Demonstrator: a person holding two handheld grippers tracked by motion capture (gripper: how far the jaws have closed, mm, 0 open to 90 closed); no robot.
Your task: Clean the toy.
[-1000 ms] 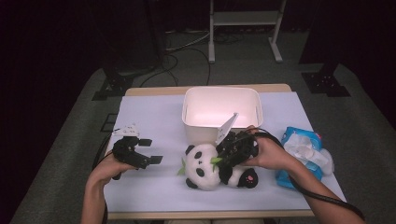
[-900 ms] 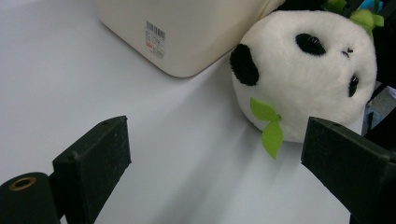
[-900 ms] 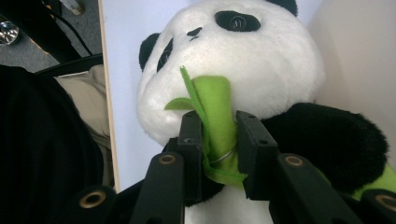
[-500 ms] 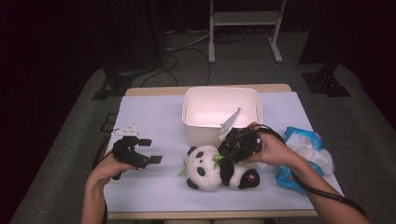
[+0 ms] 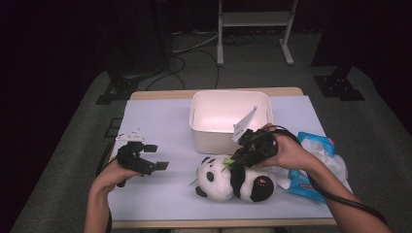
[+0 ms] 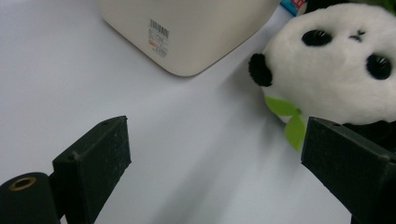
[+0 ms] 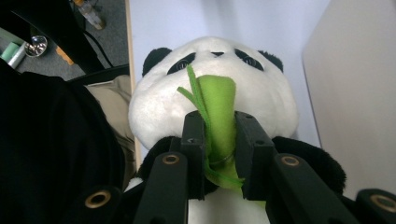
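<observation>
A black and white panda plush (image 5: pixel 228 183) lies on its back on the white table cover, in front of the cream bin (image 5: pixel 228 138). My right gripper (image 5: pixel 235 162) reaches down over the panda's chest. In the right gripper view it (image 7: pixel 219 135) is shut on the panda's green felt bamboo stalk (image 7: pixel 218 105), with the panda's face (image 7: pixel 159 107) just beyond. My left gripper (image 5: pixel 156 156) rests to the left of the panda, apart from it, and open. In the left gripper view its jaws (image 6: pixel 215 154) stand wide apart, with the panda's head (image 6: pixel 336 70) and green leaves (image 6: pixel 287 116) at the upper right.
The cream bin (image 6: pixel 187 28) stands just behind the panda, and its wall (image 7: pixel 359 93) is close beside the right gripper. A blue and white plastic package (image 5: pixel 316 165) lies at the right, under the person's right wrist. The table's front edge (image 5: pixel 218 223) is near the panda.
The right gripper has shifted slightly up and right over the panda while staying shut on the green stalk. The left gripper has not moved.
</observation>
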